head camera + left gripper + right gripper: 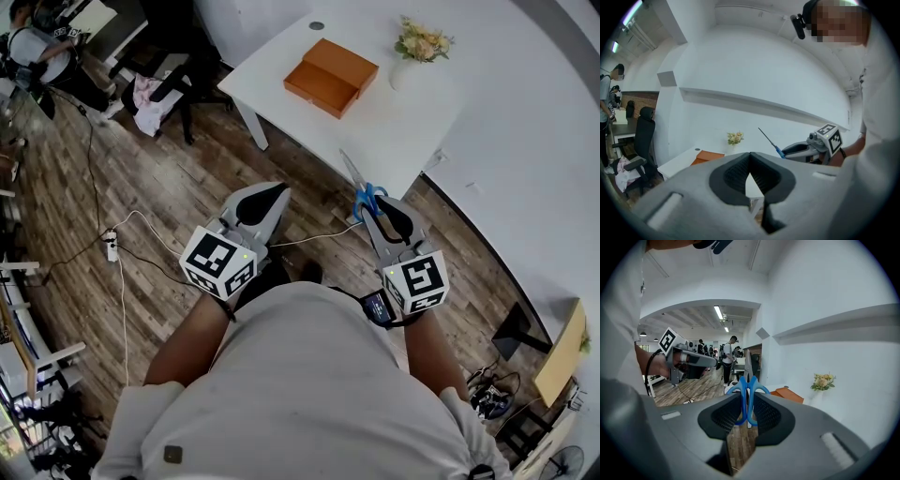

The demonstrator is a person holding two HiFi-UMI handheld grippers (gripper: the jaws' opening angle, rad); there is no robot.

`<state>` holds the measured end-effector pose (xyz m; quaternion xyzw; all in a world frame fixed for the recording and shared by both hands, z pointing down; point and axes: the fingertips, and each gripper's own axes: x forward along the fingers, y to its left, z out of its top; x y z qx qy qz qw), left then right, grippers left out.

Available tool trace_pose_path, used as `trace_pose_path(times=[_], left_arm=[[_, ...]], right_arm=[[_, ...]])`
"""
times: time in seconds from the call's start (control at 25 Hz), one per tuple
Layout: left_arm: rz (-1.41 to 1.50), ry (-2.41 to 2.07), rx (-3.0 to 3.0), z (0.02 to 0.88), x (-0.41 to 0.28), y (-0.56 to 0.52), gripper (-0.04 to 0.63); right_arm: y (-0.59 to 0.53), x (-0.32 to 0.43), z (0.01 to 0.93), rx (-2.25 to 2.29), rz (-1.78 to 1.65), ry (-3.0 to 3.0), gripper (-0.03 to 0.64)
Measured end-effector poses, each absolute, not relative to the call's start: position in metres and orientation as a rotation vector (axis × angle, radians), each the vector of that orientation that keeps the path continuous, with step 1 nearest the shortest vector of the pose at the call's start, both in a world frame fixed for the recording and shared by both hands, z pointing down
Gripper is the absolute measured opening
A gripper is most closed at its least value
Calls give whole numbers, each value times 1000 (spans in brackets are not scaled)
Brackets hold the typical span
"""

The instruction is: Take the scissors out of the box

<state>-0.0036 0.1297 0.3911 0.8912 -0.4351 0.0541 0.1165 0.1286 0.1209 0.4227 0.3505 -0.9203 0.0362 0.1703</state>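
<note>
My right gripper (380, 202) is shut on the blue handles of the scissors (361, 187), whose blades point out past the near edge of the white table (412, 131). In the right gripper view the scissors (747, 397) stand upright between the pads. The orange box (331, 77) lies closed on the table's far part, well beyond both grippers. To the left, over the wooden floor, my left gripper (273, 193) is held with its jaws together and nothing in them. The left gripper view shows the scissors (770, 142) sticking up from the right gripper (790, 150).
A vase of flowers (419, 47) stands on the table to the right of the box. A power strip (111, 246) and cables lie on the floor at the left. Office chairs (173, 80) and people are at the back left. A white wall runs behind the table.
</note>
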Motion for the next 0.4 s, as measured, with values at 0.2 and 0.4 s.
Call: trace_pose_path(times=[0.2, 0.4], left_arm=[[155, -1268, 2605, 392, -7, 128, 5], [148, -1268, 2612, 388, -14, 119, 5]], right_arm=[[119, 126, 422, 1006, 108, -2611, 100], [111, 120, 420, 1011, 103, -2610, 100]])
